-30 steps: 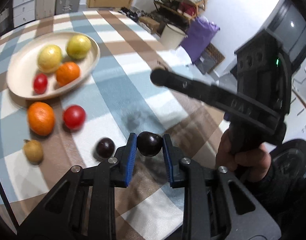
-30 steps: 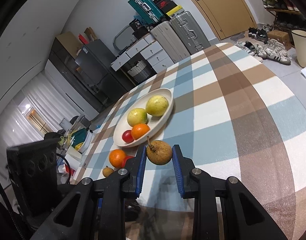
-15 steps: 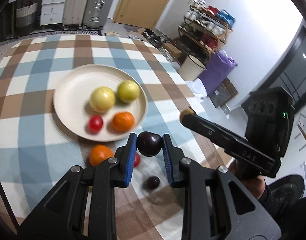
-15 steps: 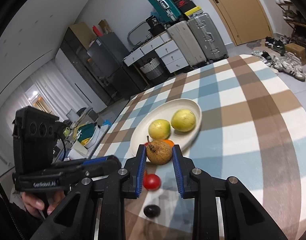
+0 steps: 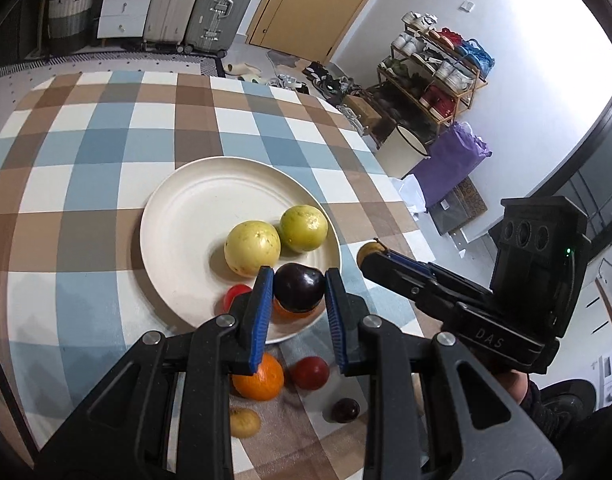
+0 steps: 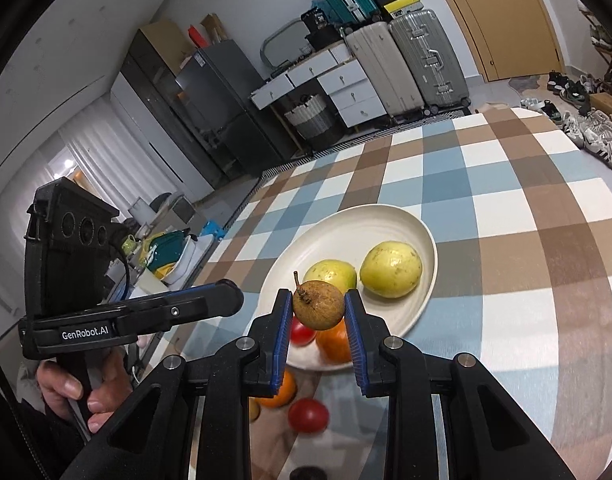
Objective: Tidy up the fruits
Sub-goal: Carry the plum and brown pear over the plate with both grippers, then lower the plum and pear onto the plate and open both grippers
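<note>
A: Blue pads on the left gripper (image 5: pixel 298 294) are clamped tight on a dark plum (image 5: pixel 299 287). Where does it sit?

B: Between the jaws, above the near rim of the cream plate (image 5: pixel 178 216). Beyond the jaws lie two yellow-green fruits (image 5: pixel 252 247); under them an orange and a red fruit are partly hidden.

A: And the right gripper (image 6: pixel 318 307)?

B: Its jaws are closed on a brown stemmed fruit (image 6: pixel 318 304), also over the plate's near edge.

A: What's below the left jaws?

B: On the checked tabletop (image 5: pixel 106 128), nearer than the plate: an orange (image 5: pixel 258 378), a red fruit (image 5: pixel 310 372), a second dark plum (image 5: pixel 345 410) and a small yellowish-brown fruit (image 5: pixel 245 422).
</note>
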Demonstrator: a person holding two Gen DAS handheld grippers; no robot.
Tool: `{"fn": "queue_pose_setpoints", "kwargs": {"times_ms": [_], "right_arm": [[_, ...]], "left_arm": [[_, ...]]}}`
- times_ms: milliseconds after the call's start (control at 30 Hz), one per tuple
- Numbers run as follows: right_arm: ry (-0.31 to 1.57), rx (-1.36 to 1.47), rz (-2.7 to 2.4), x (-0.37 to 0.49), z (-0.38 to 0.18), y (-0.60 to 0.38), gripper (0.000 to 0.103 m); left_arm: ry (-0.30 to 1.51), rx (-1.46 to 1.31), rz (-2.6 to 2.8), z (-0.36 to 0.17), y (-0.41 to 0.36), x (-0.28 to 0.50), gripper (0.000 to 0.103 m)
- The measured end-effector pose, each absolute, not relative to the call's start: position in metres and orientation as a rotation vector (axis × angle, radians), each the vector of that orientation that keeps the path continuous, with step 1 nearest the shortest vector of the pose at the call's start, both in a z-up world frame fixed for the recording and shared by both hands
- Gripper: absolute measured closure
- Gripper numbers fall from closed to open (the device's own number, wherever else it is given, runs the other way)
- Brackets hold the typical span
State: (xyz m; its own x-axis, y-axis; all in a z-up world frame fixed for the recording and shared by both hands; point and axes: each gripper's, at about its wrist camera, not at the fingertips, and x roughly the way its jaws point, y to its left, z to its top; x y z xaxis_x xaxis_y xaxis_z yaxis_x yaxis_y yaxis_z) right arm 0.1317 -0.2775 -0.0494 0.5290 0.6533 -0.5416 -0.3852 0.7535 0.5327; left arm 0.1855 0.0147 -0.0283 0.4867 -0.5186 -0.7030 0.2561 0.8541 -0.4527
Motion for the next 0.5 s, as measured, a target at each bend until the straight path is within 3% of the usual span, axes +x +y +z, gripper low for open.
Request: {"fn": "queue_pose_setpoints", "kwargs": {"times_ms": [500], "right_arm": [[0.868, 0.359, 0.570, 0.158, -0.076, -0.287, 0.076]], "left_arm": [[1.053, -0.252, -0.535, -0.068, -0.033, 0.233, 0.080]]}}
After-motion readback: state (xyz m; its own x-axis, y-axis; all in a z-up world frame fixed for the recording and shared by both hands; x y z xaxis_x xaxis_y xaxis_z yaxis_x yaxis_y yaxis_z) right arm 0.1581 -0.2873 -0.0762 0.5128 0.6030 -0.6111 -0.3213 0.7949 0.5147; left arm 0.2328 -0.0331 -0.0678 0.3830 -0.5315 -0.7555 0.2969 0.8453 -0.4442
